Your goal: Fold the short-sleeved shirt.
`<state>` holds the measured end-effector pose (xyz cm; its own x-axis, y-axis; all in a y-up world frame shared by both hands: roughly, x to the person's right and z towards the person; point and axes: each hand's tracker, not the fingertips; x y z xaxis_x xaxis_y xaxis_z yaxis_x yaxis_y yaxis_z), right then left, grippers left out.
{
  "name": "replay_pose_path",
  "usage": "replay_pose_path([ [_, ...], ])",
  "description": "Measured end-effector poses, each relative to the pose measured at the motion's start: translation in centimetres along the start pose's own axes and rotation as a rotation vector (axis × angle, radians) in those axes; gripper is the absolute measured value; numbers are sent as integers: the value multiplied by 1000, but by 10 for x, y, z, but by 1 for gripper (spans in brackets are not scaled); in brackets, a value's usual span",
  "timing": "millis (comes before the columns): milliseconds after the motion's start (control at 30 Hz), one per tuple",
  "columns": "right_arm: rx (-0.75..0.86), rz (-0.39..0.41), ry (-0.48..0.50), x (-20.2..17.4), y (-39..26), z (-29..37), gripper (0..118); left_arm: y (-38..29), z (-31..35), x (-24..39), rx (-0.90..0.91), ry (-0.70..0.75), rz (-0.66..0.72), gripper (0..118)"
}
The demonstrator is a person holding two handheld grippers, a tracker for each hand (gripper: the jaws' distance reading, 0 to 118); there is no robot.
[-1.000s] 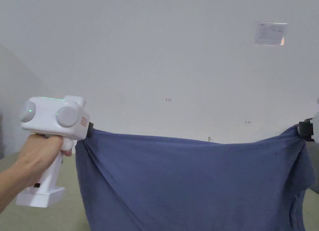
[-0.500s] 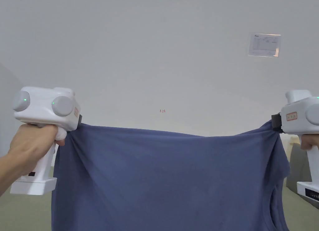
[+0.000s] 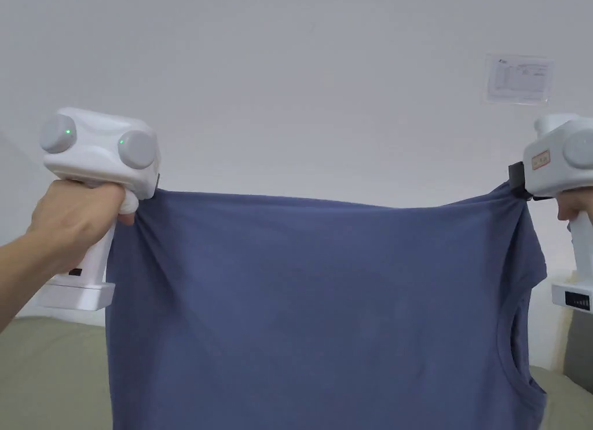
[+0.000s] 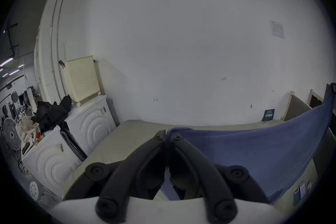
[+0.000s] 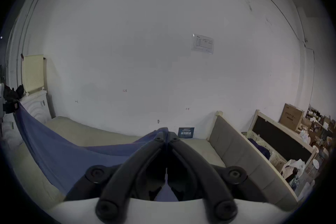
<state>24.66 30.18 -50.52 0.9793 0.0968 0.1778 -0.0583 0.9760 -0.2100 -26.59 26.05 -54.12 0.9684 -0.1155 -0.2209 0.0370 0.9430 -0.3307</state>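
Change since earlier frames: both grippers stand higher against the wall than a second ago, and the right one, then barely at the frame edge, is now well in view; the shirt's top edge is drawn tauter and straighter between them. Part of this may be camera shift.
Left gripper [image 3: 156, 185]: held in the person's left hand [image 3: 75, 222]; in the left gripper view [image 4: 165, 134] both black jaws are closed together, pinching a corner of the cloth, which bunches just right of the tips.
Right gripper [image 3: 514, 179]: held in the right hand [image 3: 573, 205], mostly cut by the frame edge; in the right gripper view [image 5: 166, 132] the jaws are closed on blue fabric, which runs away to the left.
Shirt [image 3: 313, 309]: blue, short-sleeved, hanging in the air, stretched flat between the two grippers; the neck opening [image 3: 512, 344] is on the right side, so the garment hangs sideways. Lower edge is cut off by the frame.
Bed surface [image 3: 52, 373]: olive-beige, below and behind the shirt; whether the cloth touches it cannot be told.
Headboard panel [image 5: 234, 146]: padded, to the right of the bed.
Washing machines [image 4: 87, 124]: white, left of the bed, with a cream perforated basket [image 4: 81, 78] on top.
Wall [image 3: 301, 89]: plain white, with a paper sheet [image 3: 519, 77] at upper right.
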Motion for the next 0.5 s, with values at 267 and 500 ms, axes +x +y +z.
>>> replay_pose_path([
  [267,-12,14,-16,-17,-22,-55,0,-22,-69,33,-31,50,-79,3],
  [500,-194,0,-13,-17,-138,-97,0,-112,-116,50,-137,-5,-110,3],
])
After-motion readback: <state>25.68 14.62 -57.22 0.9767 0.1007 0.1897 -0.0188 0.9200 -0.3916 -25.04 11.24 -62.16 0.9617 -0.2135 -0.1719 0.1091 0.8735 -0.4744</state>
